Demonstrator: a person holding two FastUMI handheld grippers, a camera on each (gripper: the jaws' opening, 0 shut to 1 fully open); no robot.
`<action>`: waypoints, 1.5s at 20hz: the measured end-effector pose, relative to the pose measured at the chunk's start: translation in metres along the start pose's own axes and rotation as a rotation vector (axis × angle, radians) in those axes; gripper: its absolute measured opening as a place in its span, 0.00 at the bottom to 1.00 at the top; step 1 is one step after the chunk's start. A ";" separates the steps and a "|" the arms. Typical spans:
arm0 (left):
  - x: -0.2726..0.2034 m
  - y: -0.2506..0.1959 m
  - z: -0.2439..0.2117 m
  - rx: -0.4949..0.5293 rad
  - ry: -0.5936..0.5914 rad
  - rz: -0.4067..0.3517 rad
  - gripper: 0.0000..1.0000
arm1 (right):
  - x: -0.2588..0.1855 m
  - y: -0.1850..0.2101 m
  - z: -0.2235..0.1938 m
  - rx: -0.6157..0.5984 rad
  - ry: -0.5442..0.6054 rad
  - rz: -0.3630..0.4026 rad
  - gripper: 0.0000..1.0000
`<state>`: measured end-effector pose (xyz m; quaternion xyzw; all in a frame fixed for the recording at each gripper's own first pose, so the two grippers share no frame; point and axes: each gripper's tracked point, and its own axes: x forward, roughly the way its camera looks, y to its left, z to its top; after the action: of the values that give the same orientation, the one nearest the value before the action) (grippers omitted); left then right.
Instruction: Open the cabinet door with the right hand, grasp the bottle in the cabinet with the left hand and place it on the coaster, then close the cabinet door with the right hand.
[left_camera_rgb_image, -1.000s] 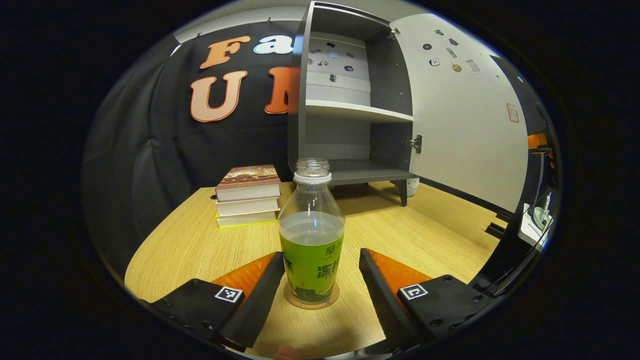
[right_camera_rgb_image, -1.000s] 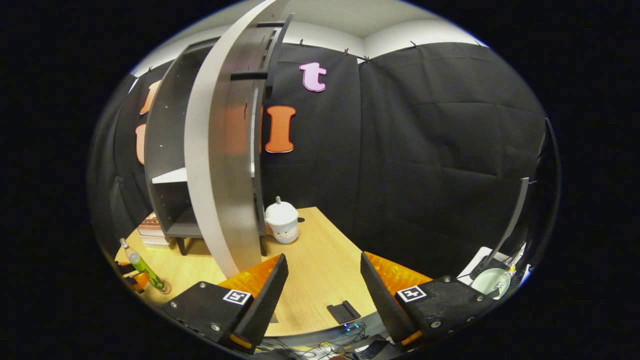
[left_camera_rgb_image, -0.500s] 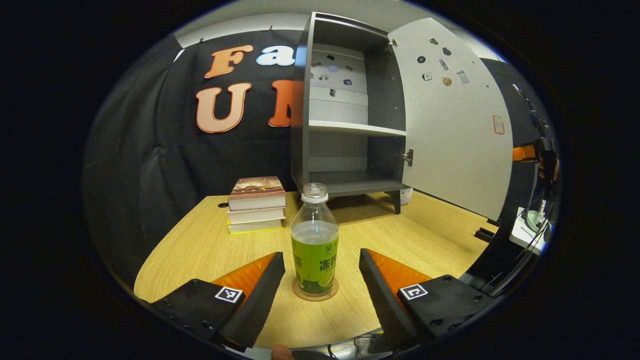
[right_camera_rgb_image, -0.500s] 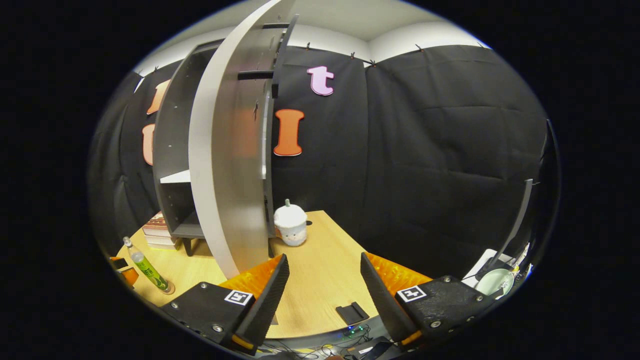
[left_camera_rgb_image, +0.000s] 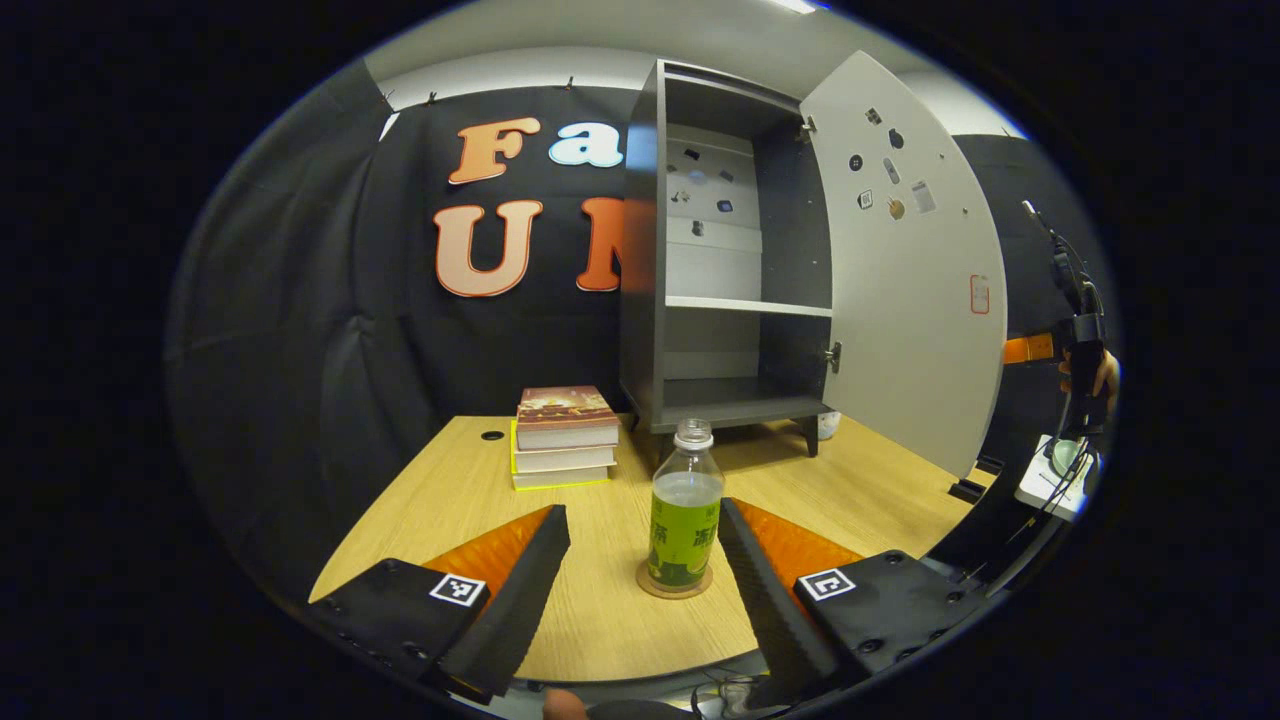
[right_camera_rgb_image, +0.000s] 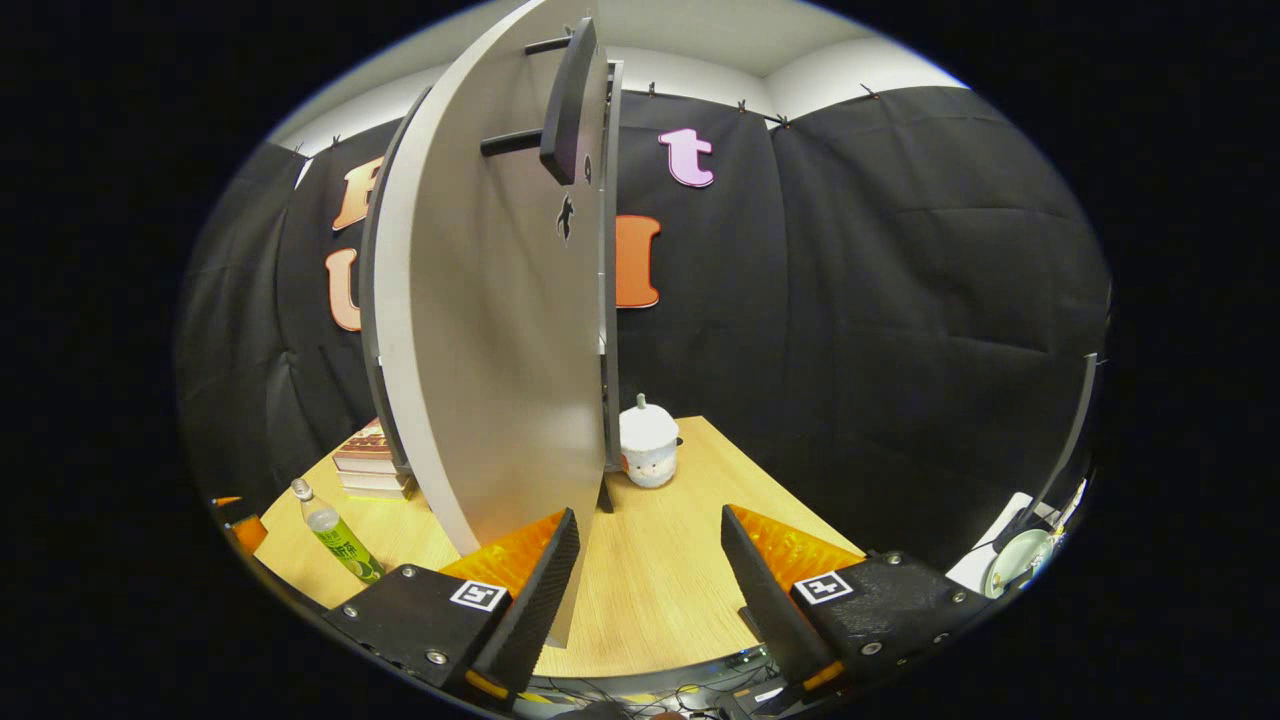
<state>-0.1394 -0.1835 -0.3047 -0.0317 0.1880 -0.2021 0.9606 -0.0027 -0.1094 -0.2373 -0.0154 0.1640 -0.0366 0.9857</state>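
1. Left gripper view: your left gripper (left_camera_rgb_image: 640, 560) gaped empty, bottle (left_camera_rgb_image: 684, 520) upright on coaster (left_camera_rgb_image: 675, 588) before the cabinet (left_camera_rgb_image: 720, 290).
2. Right gripper view: your right gripper (right_camera_rgb_image: 648, 560) gaped empty beside the cabinet door (right_camera_rgb_image: 500, 330); a white jar (right_camera_rgb_image: 648, 455) stood behind it.

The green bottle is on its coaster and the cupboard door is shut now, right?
Not quite. The bottle does stand on the coaster, but the cupboard door is open, not shut. The left gripper view shows it swung wide, with the cupboard's shelves in plain sight.
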 end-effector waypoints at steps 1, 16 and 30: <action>-0.002 0.006 0.004 -0.002 -0.006 0.009 0.98 | 0.000 0.004 -0.001 0.000 0.001 0.006 0.89; -0.040 0.132 0.122 -0.030 -0.205 0.260 0.98 | 0.033 0.135 0.010 0.081 0.004 0.265 0.89; -0.078 0.198 0.166 -0.008 -0.273 0.373 0.96 | 0.095 0.235 0.040 0.058 -0.028 0.359 0.92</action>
<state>-0.0691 0.0268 -0.1504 -0.0271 0.0594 -0.0141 0.9978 0.1155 0.1182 -0.2401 0.0418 0.1492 0.1353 0.9786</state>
